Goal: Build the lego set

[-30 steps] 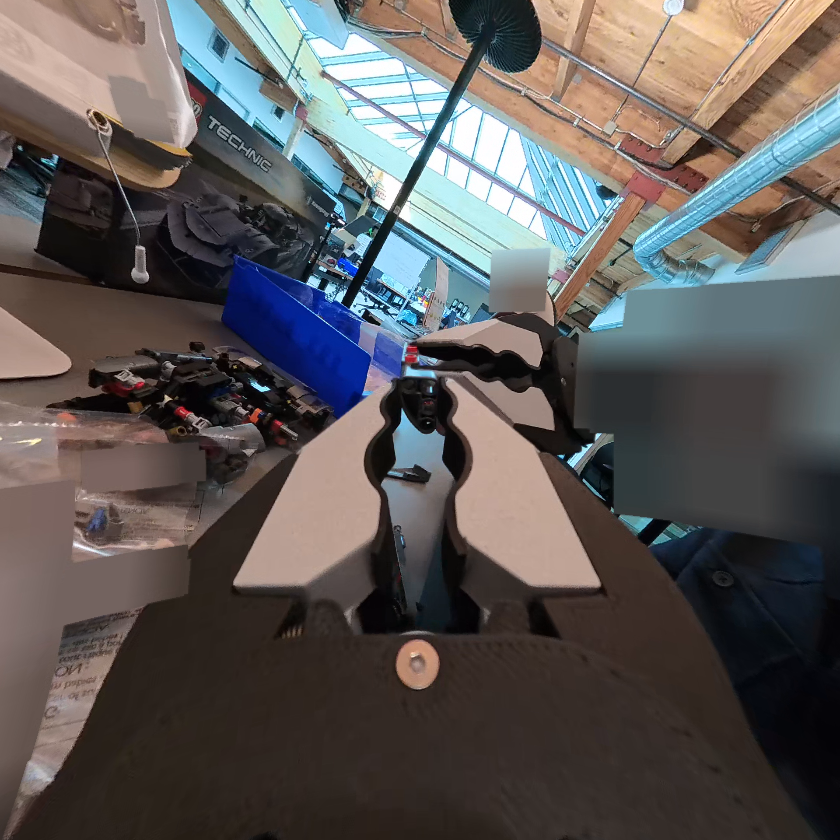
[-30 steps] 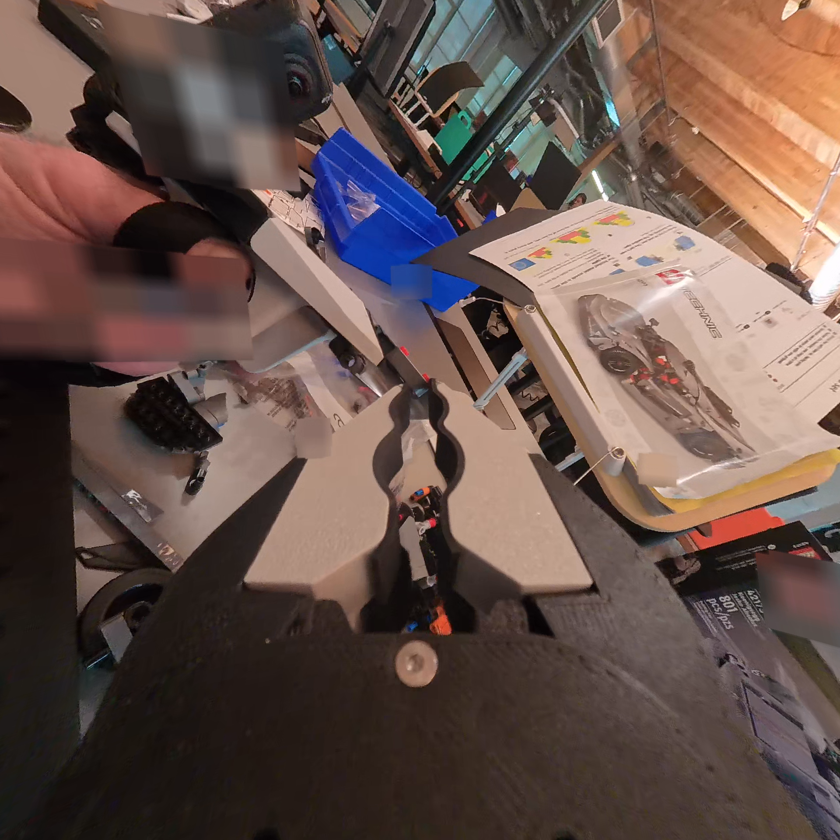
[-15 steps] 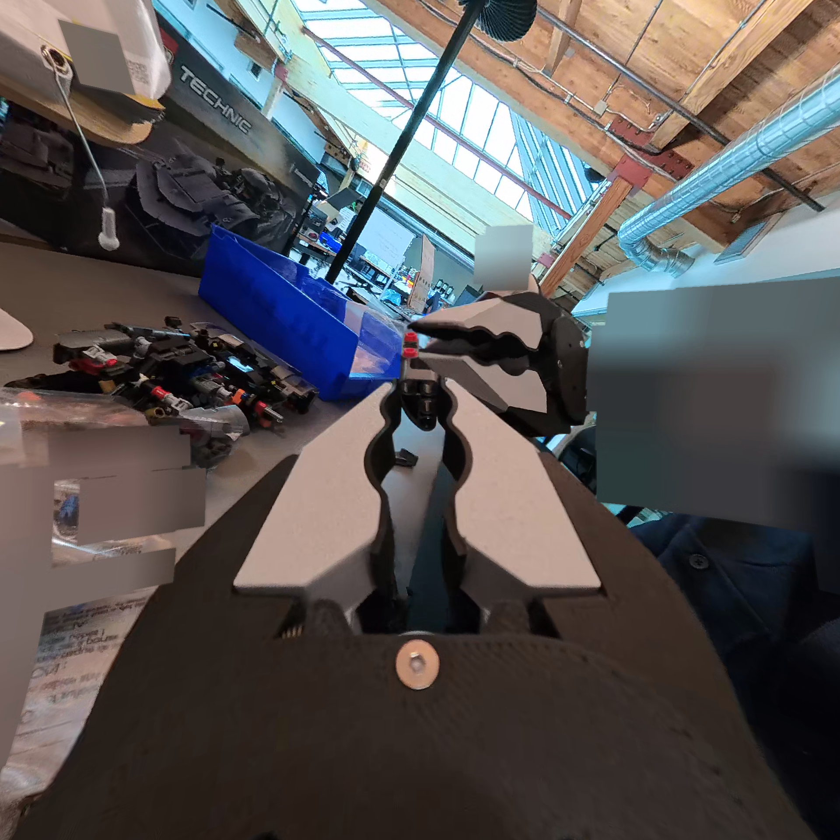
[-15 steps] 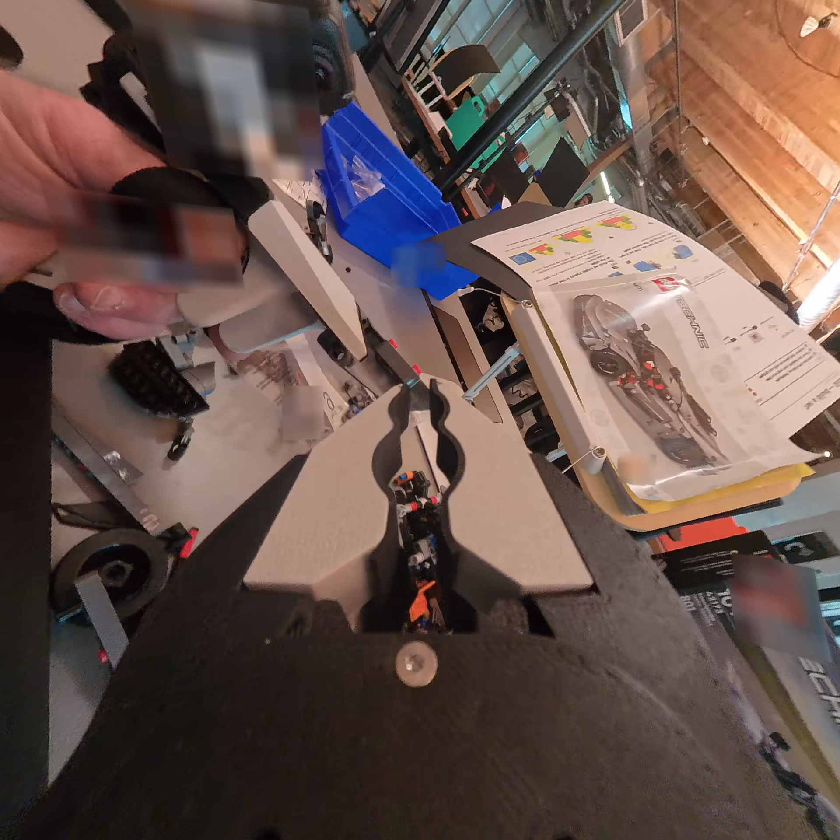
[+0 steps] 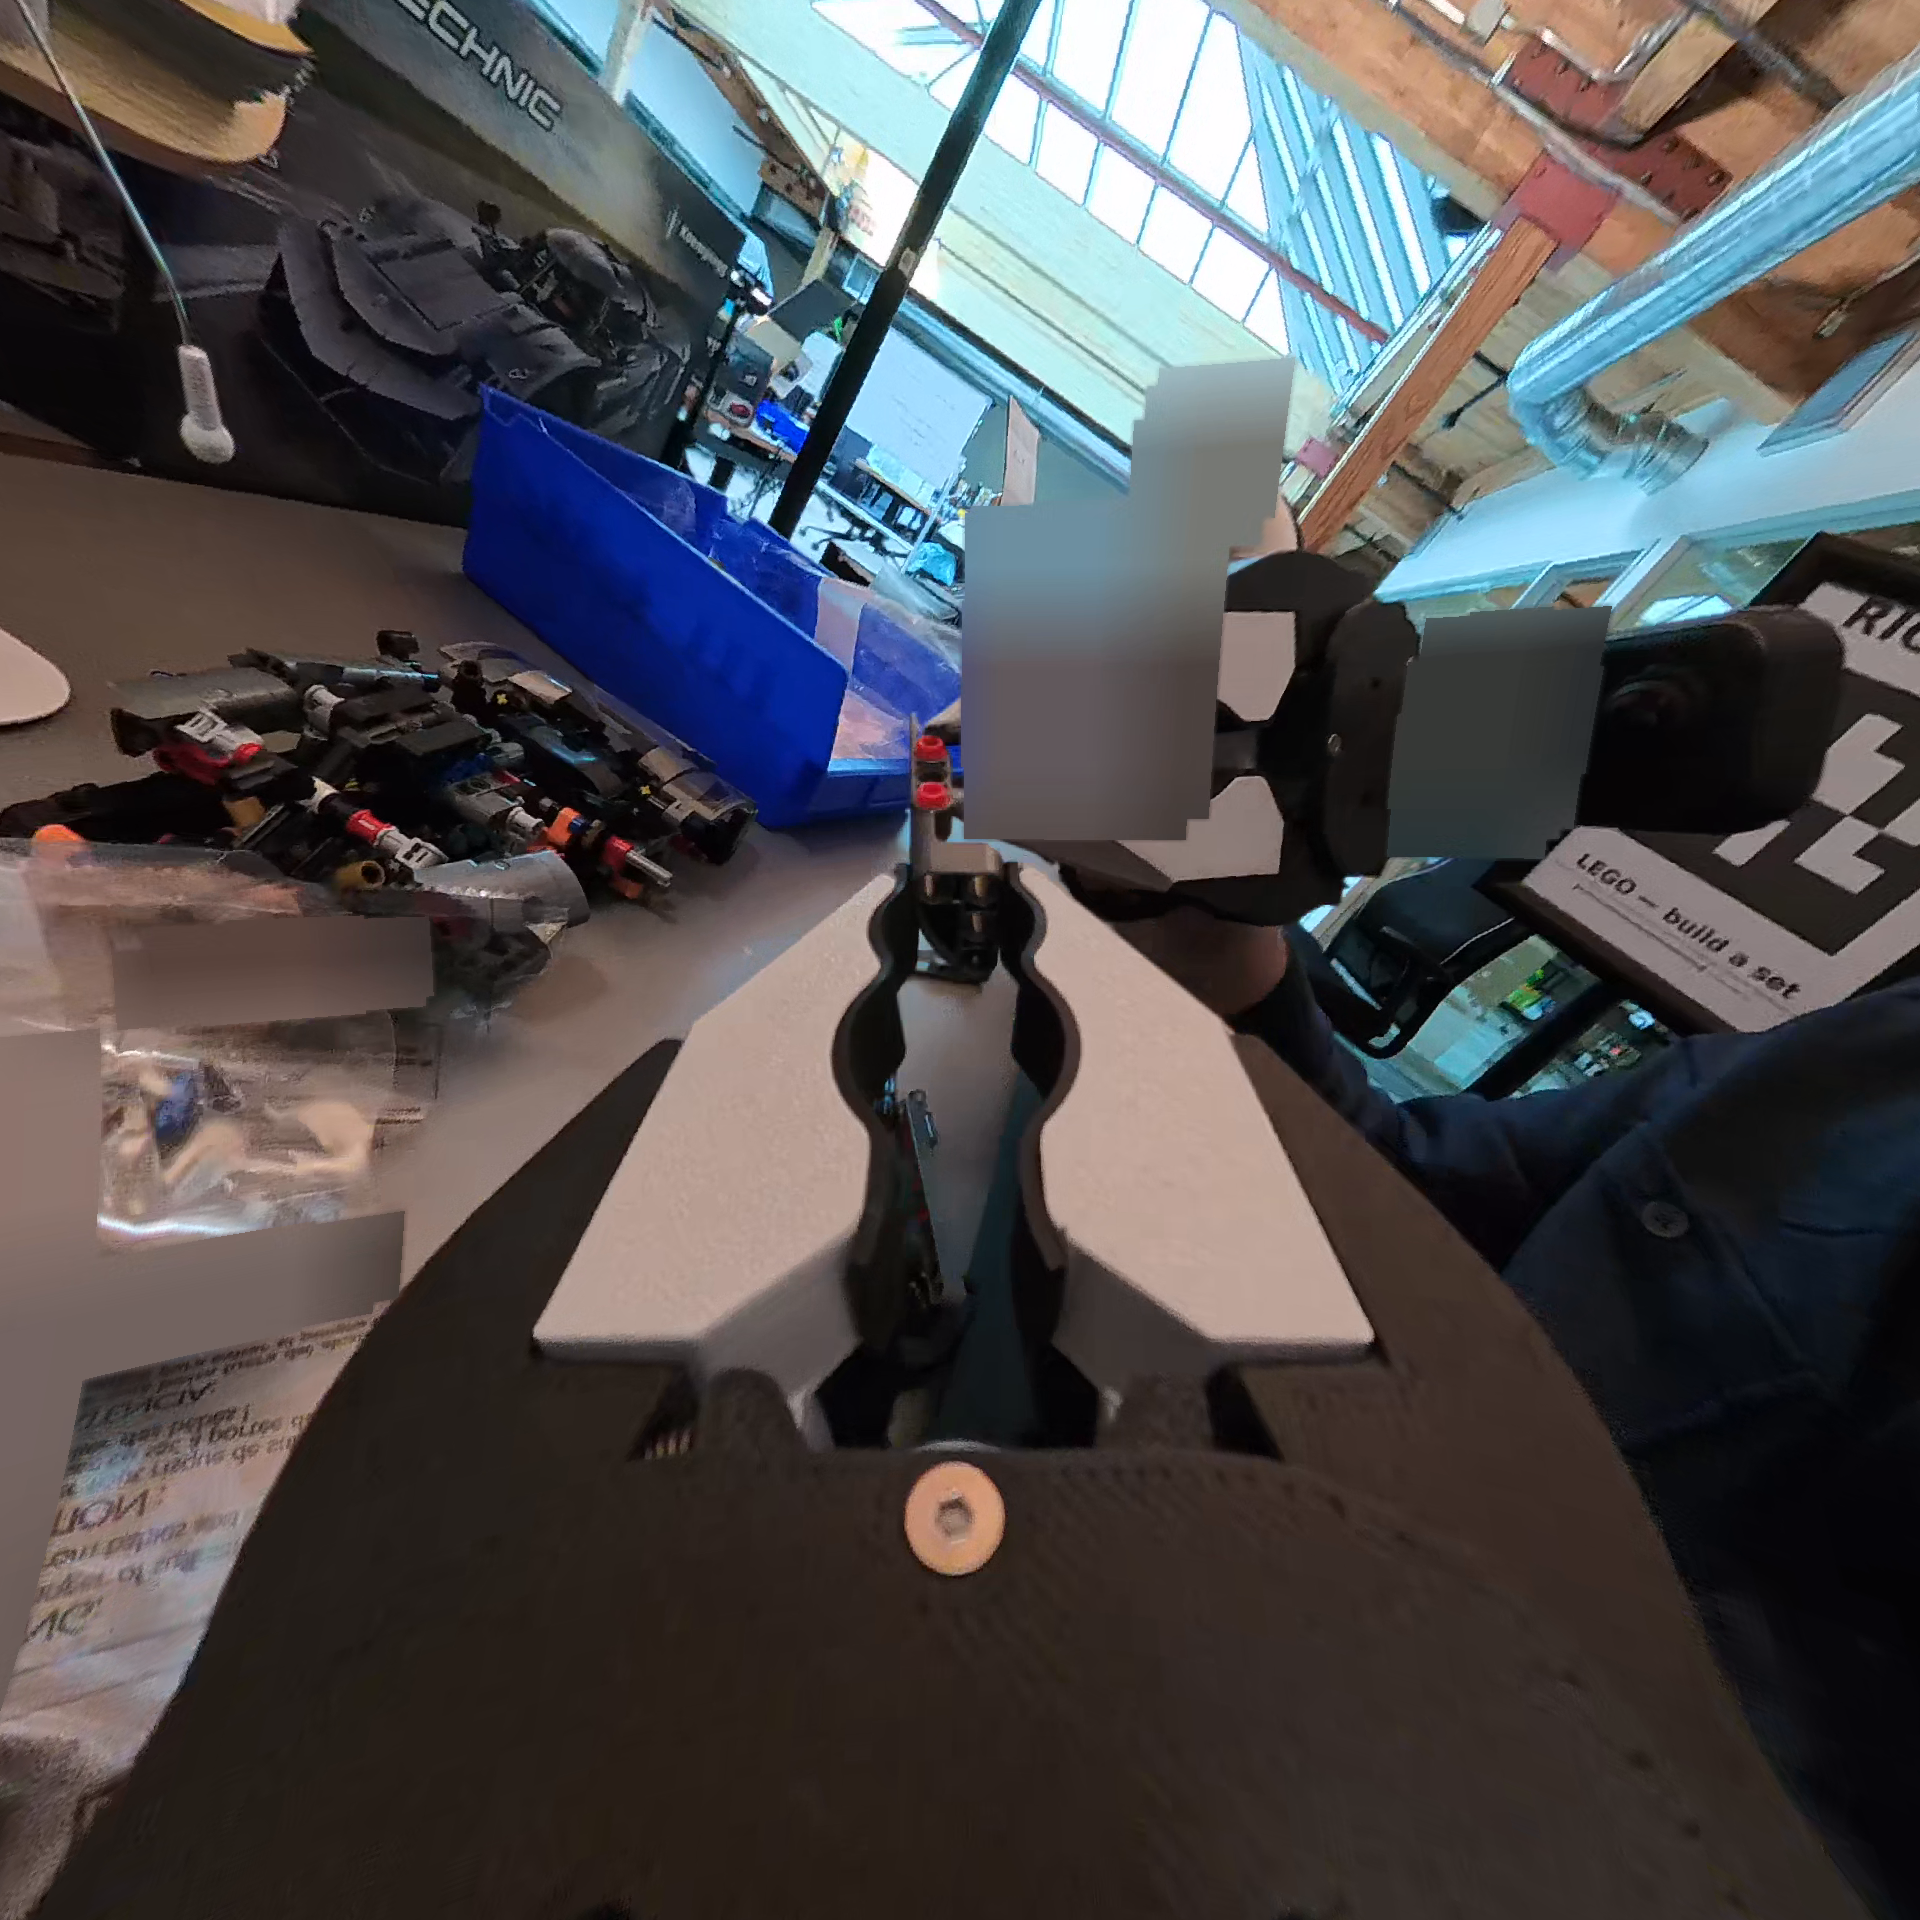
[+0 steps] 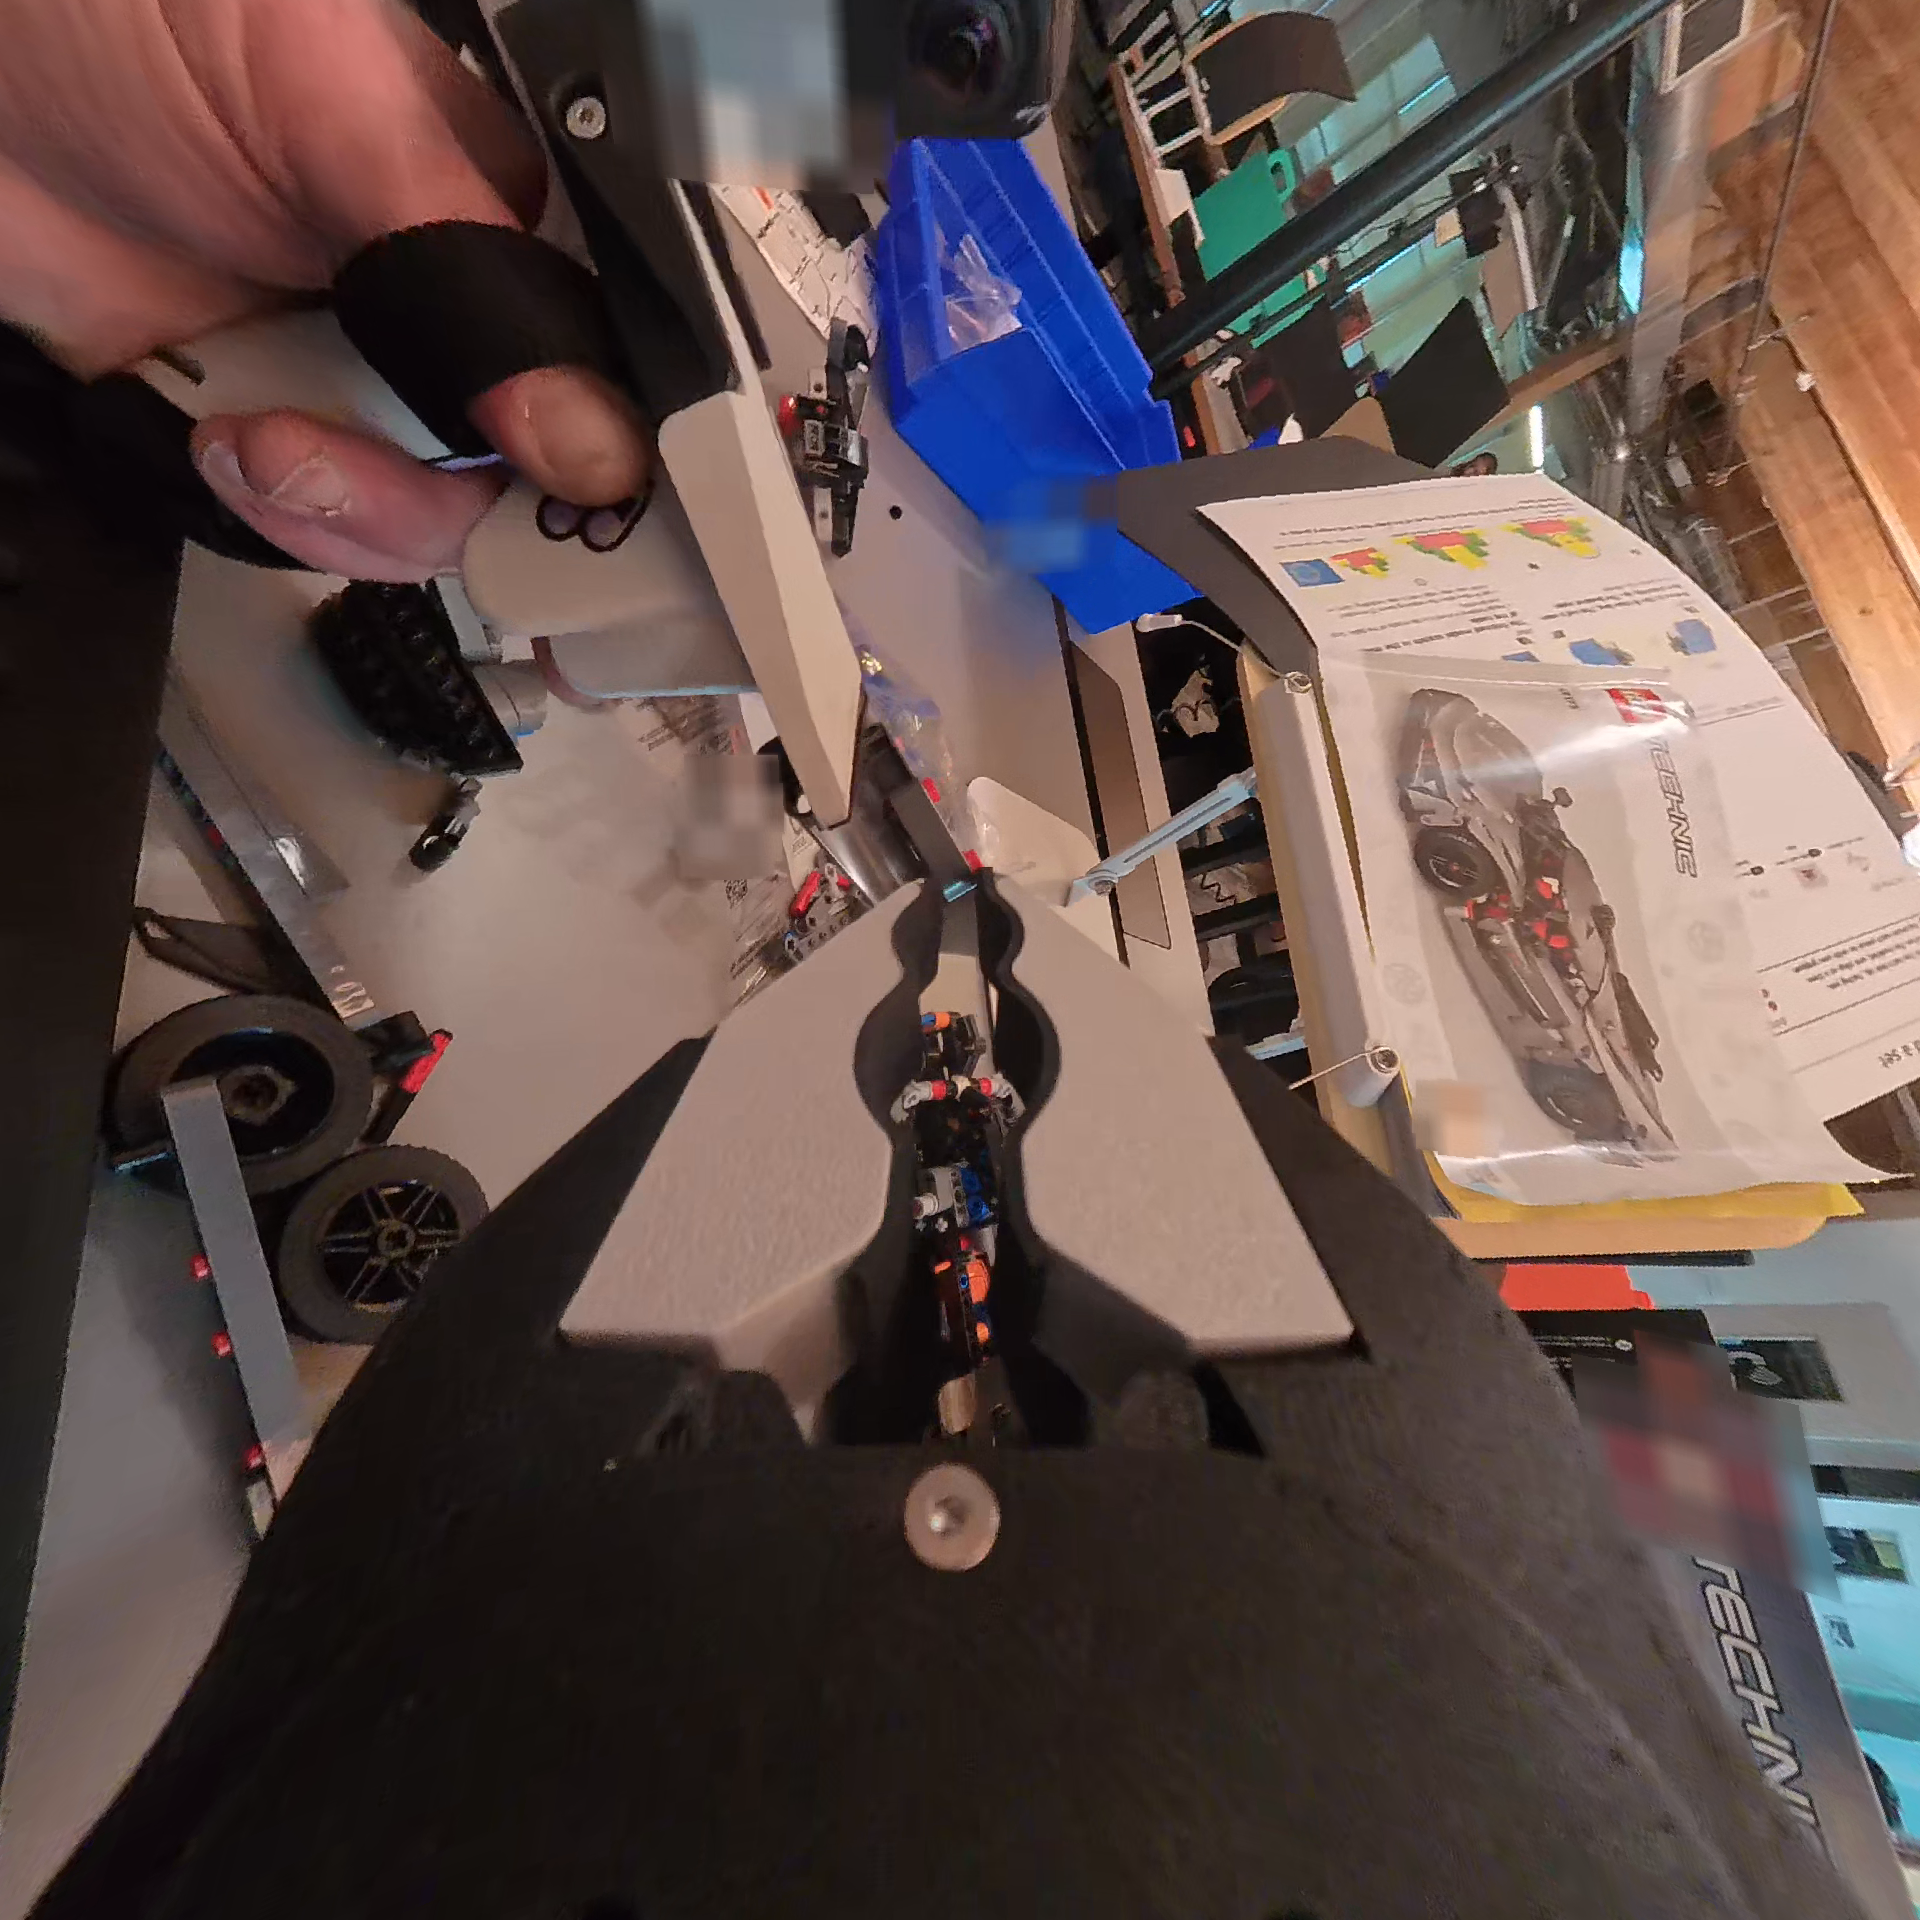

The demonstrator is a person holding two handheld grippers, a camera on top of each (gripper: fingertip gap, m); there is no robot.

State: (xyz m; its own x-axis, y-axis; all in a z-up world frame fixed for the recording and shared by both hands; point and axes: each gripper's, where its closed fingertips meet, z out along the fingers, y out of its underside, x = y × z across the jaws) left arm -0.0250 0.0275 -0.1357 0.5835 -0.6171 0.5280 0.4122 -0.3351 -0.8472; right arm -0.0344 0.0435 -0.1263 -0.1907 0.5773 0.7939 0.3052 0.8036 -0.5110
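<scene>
My left gripper (image 5: 958, 902) is shut on a small black and grey lego sub-assembly (image 5: 961, 914). A thin beam with two red pins (image 5: 930, 771) sticks up from it. My right gripper (image 6: 958, 894) is shut at the far end of that beam (image 6: 928, 821), tip to tip with the left gripper (image 6: 800, 665), which a hand holds. In the left wrist view the right gripper (image 5: 1257, 727) is to the right, its fingertips hidden by a blur patch. The part-built lego car chassis (image 5: 416, 769) lies on the grey table (image 5: 208, 561); it also shows between my right fingers (image 6: 956, 1143).
A blue bin (image 5: 665, 644) stands behind the chassis. Plastic bags of parts (image 5: 260, 1049) lie at the left. Two black wheels (image 6: 312, 1164), a long grey beam (image 6: 223, 1205) and a black plate (image 6: 416, 675) lie on the table. An instruction booklet (image 6: 1558, 852) sits on a stand. My left and right fingertips are right by each other. Left tips and right tips are each some 15 cm from the black plate (image 6: 416, 675).
Both grippers have stayed tip to tip on the small piece while swinging. The right gripper has turned, so its camera end now shows at the right. The red-pinned beam stands more upright.
</scene>
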